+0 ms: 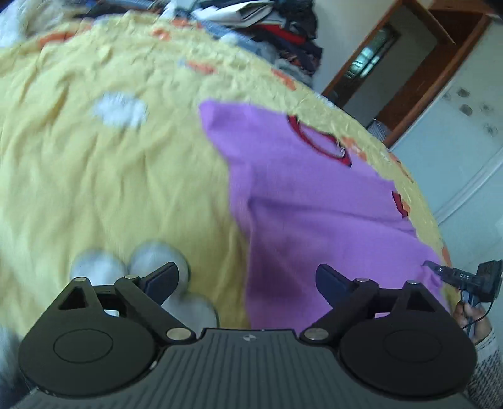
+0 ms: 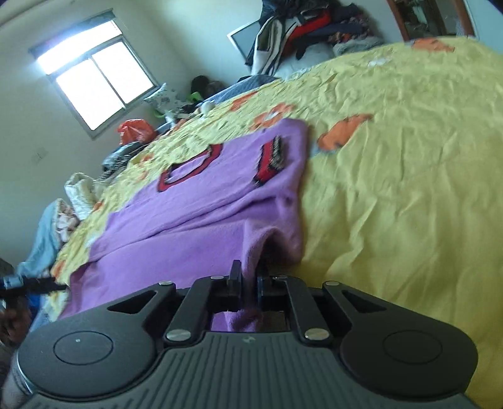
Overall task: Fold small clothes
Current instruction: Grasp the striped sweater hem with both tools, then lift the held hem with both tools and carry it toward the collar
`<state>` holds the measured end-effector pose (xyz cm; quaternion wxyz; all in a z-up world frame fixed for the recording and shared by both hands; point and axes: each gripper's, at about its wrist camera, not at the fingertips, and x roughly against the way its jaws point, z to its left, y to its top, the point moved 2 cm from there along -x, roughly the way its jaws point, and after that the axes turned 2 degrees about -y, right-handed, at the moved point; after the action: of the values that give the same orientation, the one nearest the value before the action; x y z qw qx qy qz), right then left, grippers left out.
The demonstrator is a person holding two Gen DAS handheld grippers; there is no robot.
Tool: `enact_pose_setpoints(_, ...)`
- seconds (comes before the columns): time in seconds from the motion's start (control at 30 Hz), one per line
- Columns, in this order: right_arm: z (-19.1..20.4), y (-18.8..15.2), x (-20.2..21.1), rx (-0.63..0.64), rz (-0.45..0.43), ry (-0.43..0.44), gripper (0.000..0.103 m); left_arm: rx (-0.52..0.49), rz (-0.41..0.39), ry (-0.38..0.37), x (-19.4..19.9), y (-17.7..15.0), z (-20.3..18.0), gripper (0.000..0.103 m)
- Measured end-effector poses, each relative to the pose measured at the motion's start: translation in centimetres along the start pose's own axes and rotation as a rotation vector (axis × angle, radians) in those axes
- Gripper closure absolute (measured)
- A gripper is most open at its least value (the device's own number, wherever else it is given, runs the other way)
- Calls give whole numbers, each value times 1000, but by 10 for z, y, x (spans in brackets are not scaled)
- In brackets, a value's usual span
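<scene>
Left gripper [image 1: 248, 277] fingers spread wide above purple shirt [image 1: 314, 201], lower centre. Right gripper [image 2: 250, 277] fingers pinching shirt hem, lower centre, on yellow bed [image 2: 393, 188].

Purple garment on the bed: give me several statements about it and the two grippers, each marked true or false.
1. The purple garment lies on a yellow bedsheet. True.
2. The right gripper has its jaws spread wide and empty. False: its jaws are pinched shut on a fold of the purple garment.
3. The left gripper has its jaws open, nothing pressed between them. True.
4. The garment's neckline trim is green. False: it is red.
5. A pile of clothes sits beyond the bed's far edge. True.
</scene>
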<state>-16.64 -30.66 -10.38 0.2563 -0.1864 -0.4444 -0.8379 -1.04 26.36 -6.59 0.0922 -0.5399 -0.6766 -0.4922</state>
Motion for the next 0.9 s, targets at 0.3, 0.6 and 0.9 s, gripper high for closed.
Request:
enact_pose_setpoints(0.3,11,-10,2,9,33,74,95,213,76,-238,-7,-42,1,75)
enact_pose_setpoints(0.6,18,-3,1,23,28,115,98,300,-59,-331,1,-35,14,99)
enact_pose_setpoints(0.9,16,36,26,5,-146,83,98,126,-130,-289,-4,47,-20,98)
